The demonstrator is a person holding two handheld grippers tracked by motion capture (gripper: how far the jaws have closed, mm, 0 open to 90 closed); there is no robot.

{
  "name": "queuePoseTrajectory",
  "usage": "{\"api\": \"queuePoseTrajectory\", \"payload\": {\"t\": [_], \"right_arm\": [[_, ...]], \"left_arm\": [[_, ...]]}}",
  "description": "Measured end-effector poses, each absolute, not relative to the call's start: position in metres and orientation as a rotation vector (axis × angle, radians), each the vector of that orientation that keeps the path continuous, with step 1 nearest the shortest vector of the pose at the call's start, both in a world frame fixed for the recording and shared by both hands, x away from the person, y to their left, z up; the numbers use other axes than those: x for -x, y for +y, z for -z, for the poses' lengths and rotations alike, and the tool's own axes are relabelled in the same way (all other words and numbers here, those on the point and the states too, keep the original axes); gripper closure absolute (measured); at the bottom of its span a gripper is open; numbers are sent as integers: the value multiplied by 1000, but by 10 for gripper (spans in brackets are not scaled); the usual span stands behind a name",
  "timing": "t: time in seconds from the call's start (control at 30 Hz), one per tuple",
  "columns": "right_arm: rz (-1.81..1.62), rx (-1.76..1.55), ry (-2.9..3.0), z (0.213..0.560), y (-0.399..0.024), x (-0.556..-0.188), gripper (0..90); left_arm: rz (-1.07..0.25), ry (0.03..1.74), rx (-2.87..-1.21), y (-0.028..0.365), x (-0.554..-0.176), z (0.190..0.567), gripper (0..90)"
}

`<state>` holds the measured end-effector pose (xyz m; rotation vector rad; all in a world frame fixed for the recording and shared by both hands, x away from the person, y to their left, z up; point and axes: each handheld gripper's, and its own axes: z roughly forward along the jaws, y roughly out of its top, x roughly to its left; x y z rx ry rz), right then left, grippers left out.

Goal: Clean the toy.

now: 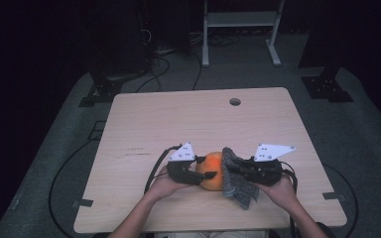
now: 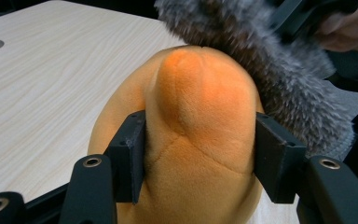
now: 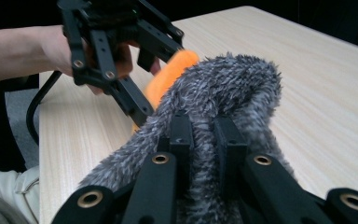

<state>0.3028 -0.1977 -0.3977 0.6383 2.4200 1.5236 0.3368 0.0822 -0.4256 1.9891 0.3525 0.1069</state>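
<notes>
plush ball (image 1: 212, 171) on table (image 1: 188, 119), near front edge | furry cloth (image 1: 238, 183) touching its right side

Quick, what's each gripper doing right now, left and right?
Left gripper: closed on the orange plush.
Right gripper: closed on the grey fur cloth.

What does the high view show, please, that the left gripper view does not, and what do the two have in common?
High view alone: the whole table with its round hole, both forearms, the white plates on the tongs, and the floor stands behind.

Left gripper view alone: the left tongs pressing both sides of the orange plush toy, and its seams up close.

Both: the orange plush toy, the grey furry cloth against it, and the wooden tabletop.
</notes>
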Motion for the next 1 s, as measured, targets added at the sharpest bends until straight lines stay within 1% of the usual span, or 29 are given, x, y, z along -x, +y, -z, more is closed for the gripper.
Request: {"api": "queuePoseTrajectory", "payload": {"t": [0.13,0.23,0.3,0.4,0.43,0.57,0.67,0.83,0.93,1.0], "right_arm": [[-1508,-677,2424,406,-204,-305,795],[-1441,-741,2432,417,-218,-302,795],[-1457,-750,2433,417,-221,-299,795],[-1483,-726,2433,415,-217,-297,795],[-1492,-674,2441,409,-207,-295,795],[-1518,-608,2433,399,-192,-298,795],[-1514,-609,2436,398,-191,-301,796],[-1465,-698,2410,409,-212,-305,795],[-1440,-786,2420,417,-230,-306,794],[-1484,-800,2418,415,-235,-305,793]], "left_arm": [[-92,369,-1982,86,-338,426,421],[-88,373,-1976,86,-340,425,420],[-89,372,-1977,84,-339,426,419],[-90,368,-1973,82,-337,427,421],[-106,359,-1975,80,-334,429,422],[-108,361,-1971,81,-334,431,424],[-112,361,-1974,83,-334,430,425],[-82,374,-1961,87,-337,430,424],[-99,345,-1975,84,-335,430,424],[-121,308,-1998,81,-331,428,424]]}}
